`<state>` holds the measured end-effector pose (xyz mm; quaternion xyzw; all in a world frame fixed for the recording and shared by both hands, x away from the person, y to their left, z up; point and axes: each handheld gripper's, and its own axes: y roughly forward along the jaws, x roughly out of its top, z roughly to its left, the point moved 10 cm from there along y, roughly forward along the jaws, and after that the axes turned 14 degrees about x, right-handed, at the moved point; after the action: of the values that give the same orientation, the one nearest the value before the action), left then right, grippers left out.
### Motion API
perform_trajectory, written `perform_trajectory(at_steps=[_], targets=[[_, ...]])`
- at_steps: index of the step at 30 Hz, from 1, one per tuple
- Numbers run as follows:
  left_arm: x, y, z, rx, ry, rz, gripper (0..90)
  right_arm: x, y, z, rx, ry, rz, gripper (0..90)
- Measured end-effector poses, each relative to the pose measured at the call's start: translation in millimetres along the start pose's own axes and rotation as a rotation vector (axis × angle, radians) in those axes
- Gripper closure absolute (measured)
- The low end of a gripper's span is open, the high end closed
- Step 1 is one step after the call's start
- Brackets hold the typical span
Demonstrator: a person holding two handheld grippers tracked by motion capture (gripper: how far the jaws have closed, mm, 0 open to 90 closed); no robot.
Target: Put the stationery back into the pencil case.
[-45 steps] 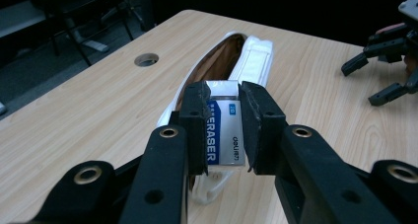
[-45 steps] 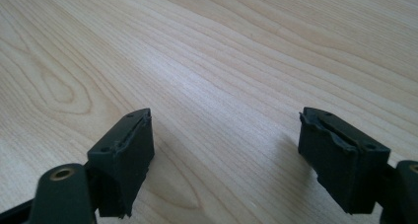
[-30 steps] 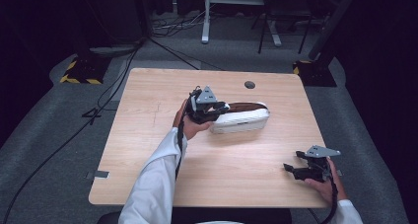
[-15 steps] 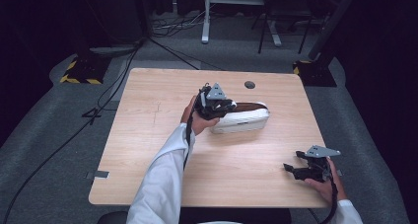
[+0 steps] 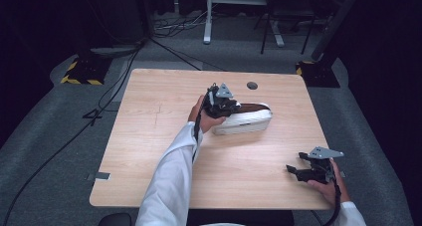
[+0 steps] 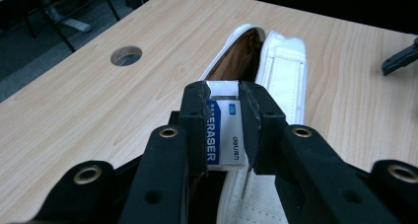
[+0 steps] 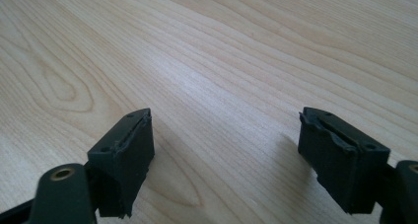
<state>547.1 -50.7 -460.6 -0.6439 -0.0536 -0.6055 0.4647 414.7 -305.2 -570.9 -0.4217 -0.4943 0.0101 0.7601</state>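
A white shoe [image 5: 246,120] with a brown inside lies on its side near the middle of the wooden table [image 5: 149,136]. My left gripper [image 5: 225,105] hovers over the shoe's left end, shut on a white and blue eraser [image 6: 223,132]. In the left gripper view the shoe [image 6: 283,71] stretches away just beyond the eraser, opening up. My right gripper [image 5: 294,171] rests low near the table's front right corner, open, with bare wood between its jaws [image 7: 224,150].
A round cable hole [image 5: 252,85] sits in the table behind the shoe. The floor around holds cables, a yellow-black striped block [image 5: 79,69] at back left and stand legs at the back. Table edges lie close to the right gripper.
My left gripper has moved right and slightly away along the shoe, still holding the eraser. The right gripper has stayed where it was.
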Motion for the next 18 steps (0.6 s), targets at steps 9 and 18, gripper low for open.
perform_trajectory(at_steps=[9,18], targets=[[-7.7,7.0,2.2,0.017,0.005,0.039,72.8,0.0,0.1,0.0,0.000,0.000,-0.001,21.9],[-11.1,11.2,1.5,0.028,-0.001,0.053,72.5,0.1,0.1,0.0,0.000,-0.001,-0.001,21.9]])
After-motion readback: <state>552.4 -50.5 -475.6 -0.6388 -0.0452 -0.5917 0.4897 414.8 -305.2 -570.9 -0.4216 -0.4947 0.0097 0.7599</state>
